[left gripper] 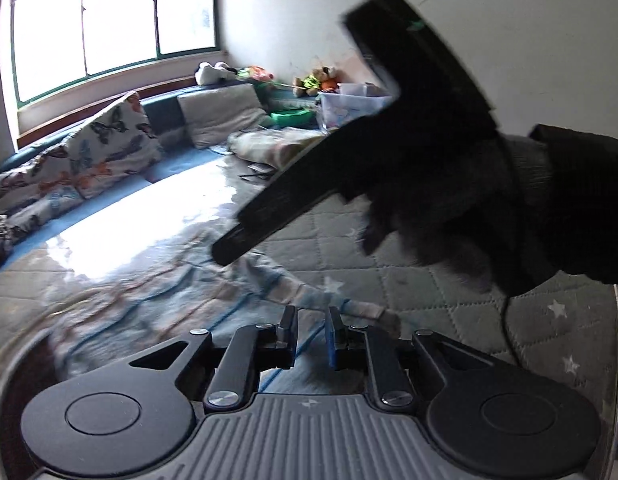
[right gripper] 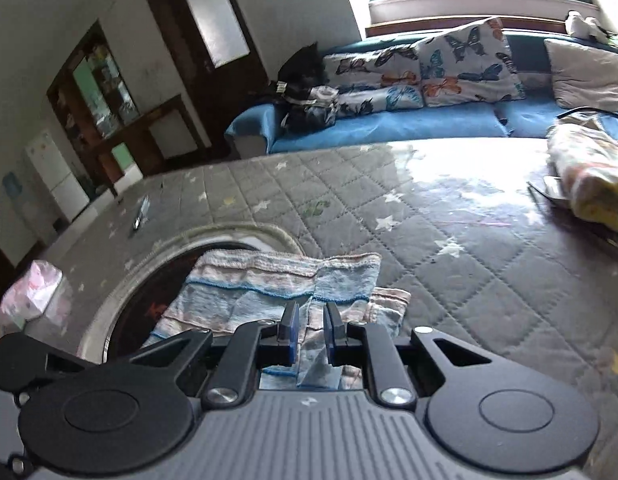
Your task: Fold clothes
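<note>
**Item: striped cloth, laid on quilted mat, fold in hand**

- Left tool (left gripper: 313, 336): its pads stand a narrow gap apart. The striped cloth (left gripper: 157, 296) shows through the gap, with nothing seen pressing on it. The picture is blurred here.
- Cloth, left wrist view: it lies directly under and ahead of the left tool. From there it spreads away to the left, and a thinner tail runs off to the right. It lies flat on the quilted mat (left gripper: 429, 280).
- Right tool (right gripper: 311, 332): its pads are also a narrow gap apart. A raised ridge of the striped cloth (right gripper: 269, 280) stands between them. Whether the pads pinch the ridge cannot be told.
- Cloth, right wrist view: its long axis runs side to side, square across the line the tool points along, and the stripes follow that axis. The far hem faces away from the tool. The left part lies over a round rimmed opening (right gripper: 229, 236).
- Judgement: each tool sits at the near edge of the cloth, neither clearly nearer. The next fold looks set to run across the stripes, away from the tools.
</note>
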